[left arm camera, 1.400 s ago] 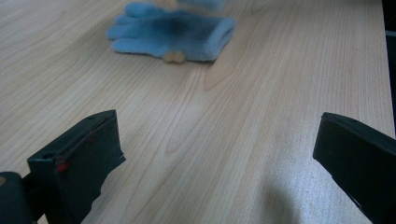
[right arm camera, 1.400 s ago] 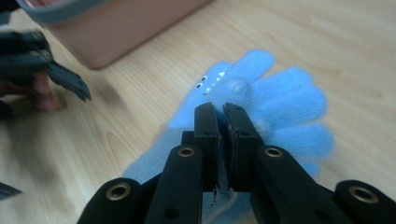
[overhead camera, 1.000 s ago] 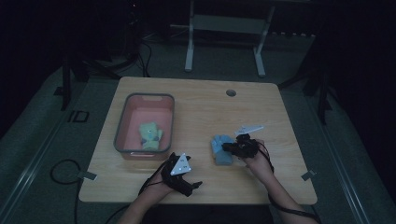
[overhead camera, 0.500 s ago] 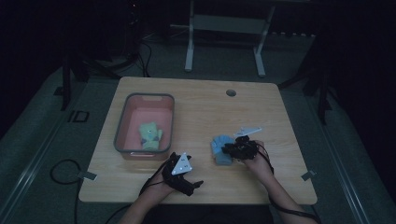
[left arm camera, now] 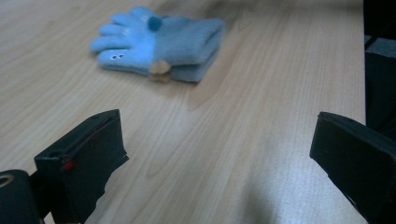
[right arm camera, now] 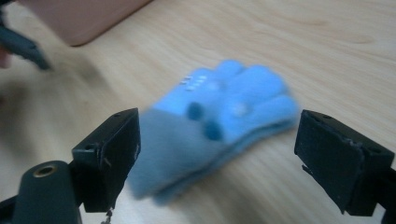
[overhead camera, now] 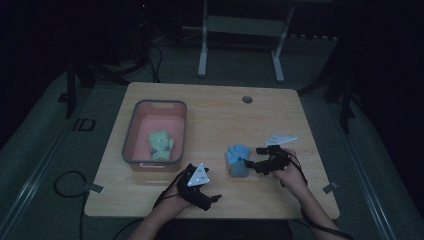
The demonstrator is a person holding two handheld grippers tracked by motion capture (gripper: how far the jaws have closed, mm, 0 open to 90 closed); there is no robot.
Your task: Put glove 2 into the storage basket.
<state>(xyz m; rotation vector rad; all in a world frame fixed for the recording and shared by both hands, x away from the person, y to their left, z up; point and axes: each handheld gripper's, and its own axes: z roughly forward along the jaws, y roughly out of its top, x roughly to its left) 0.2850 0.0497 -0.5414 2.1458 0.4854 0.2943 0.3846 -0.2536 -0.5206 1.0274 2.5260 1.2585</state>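
A blue knitted glove (overhead camera: 237,160) (left arm camera: 159,44) (right arm camera: 219,121) lies flat on the wooden table (overhead camera: 220,120), right of centre. My right gripper (overhead camera: 254,162) (right arm camera: 217,158) sits just right of it, pointing at it. Its jaws have just been opening and now stand wide, with the glove's cuff between them and neither pad pressing on it. My left gripper (overhead camera: 207,192) (left arm camera: 219,158) rests near the front edge, open, with bare wood between its jaws, and it faces the blue glove from a distance. A green glove (overhead camera: 161,145) lies inside the pink bin (overhead camera: 129,135).
The pink bin stands at the table's left, and its corner (right arm camera: 84,18) shows beyond the blue glove. A round hole (overhead camera: 247,99) sits near the far edge. A metal stand (overhead camera: 240,45) rises behind the table. A cable (overhead camera: 65,185) loops on the floor at the left.
The right gripper's jaws have opened off the blue glove and the hand has drawn slightly to the right. The glove stays on the table. The left gripper has not moved.
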